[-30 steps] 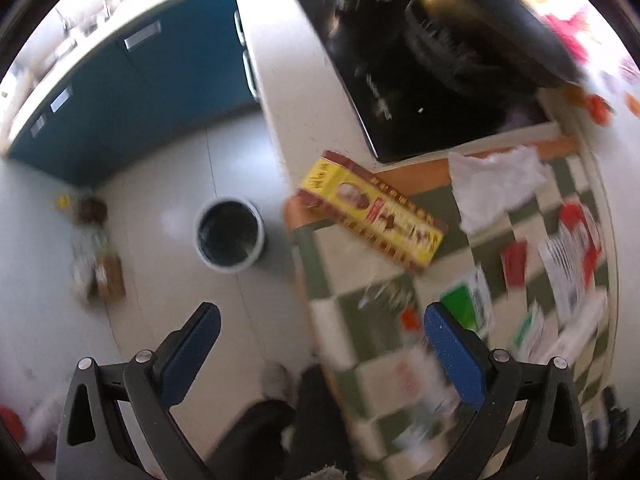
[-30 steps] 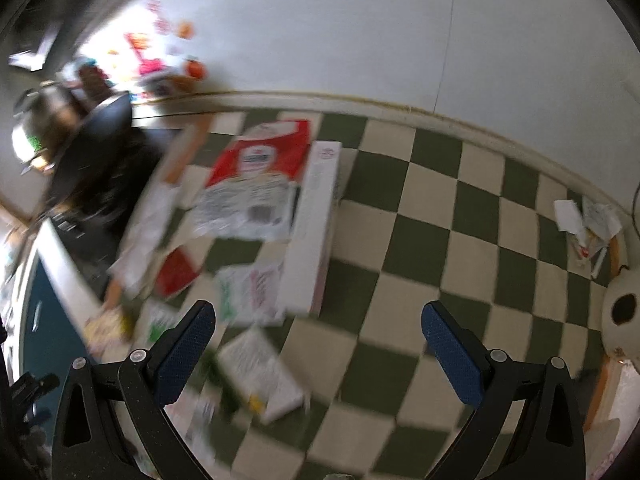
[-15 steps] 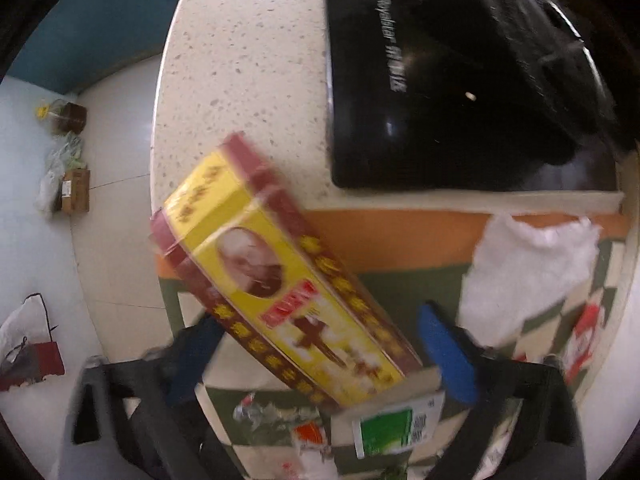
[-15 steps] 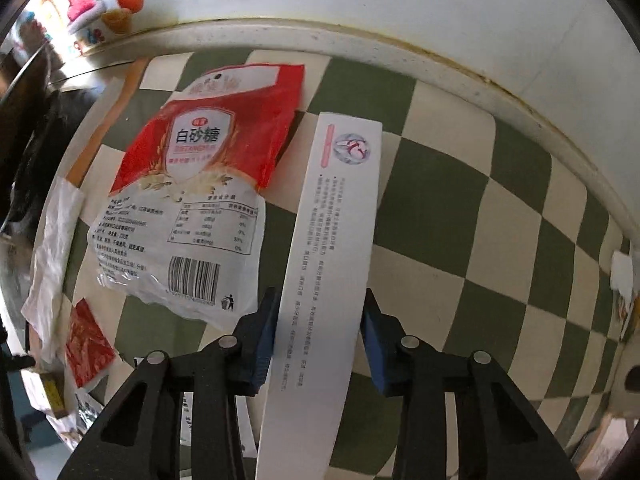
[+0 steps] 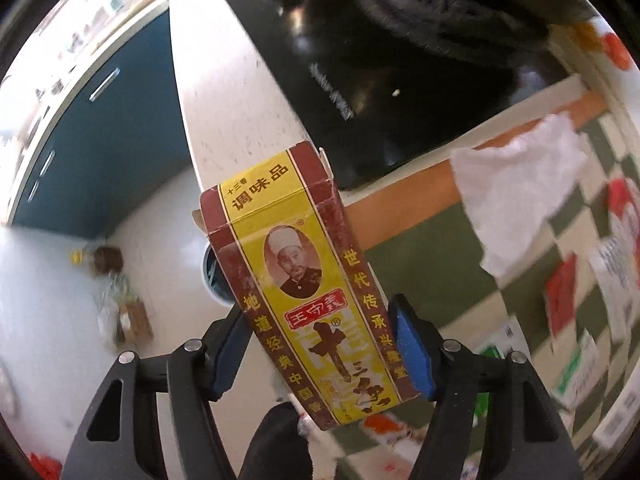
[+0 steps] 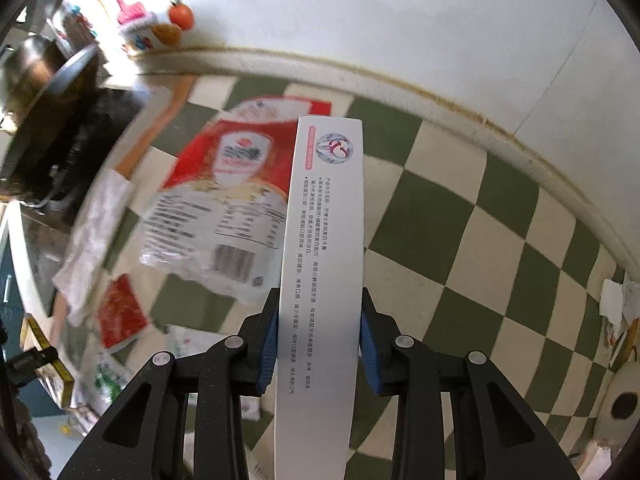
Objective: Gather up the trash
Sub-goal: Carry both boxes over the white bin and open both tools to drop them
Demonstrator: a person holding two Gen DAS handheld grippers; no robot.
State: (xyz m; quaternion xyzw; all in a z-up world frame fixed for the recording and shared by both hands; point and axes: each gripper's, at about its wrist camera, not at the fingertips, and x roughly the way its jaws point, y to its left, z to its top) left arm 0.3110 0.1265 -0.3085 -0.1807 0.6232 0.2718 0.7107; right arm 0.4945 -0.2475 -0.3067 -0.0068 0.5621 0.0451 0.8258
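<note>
My left gripper (image 5: pixel 320 350) is shut on a yellow and maroon seasoning box (image 5: pixel 304 276) and holds it lifted above the counter edge. A round trash bin (image 5: pixel 212 276) on the floor shows only as a sliver behind the box. My right gripper (image 6: pixel 318 342) is shut on a long white toothpaste box (image 6: pixel 324 248) and holds it above the checkered cloth (image 6: pixel 440 216). A red and white sugar bag (image 6: pixel 224 196), a small red packet (image 6: pixel 120 312) and a crumpled white tissue (image 5: pixel 520 184) lie on the cloth.
A black induction cooker (image 5: pixel 380 80) with a dark wok (image 6: pixel 52 92) sits on the white counter (image 5: pixel 224 92). Blue cabinets (image 5: pixel 100 128) line the floor. Several wrappers (image 5: pixel 580 320) lie on the cloth. Paper scraps (image 6: pixel 620 300) and a round white object (image 6: pixel 620 404) lie at the right.
Both grippers closed from open. The left took the seasoning box off the counter and lifted it. The right closed on the toothpaste box and raised it off the cloth.
</note>
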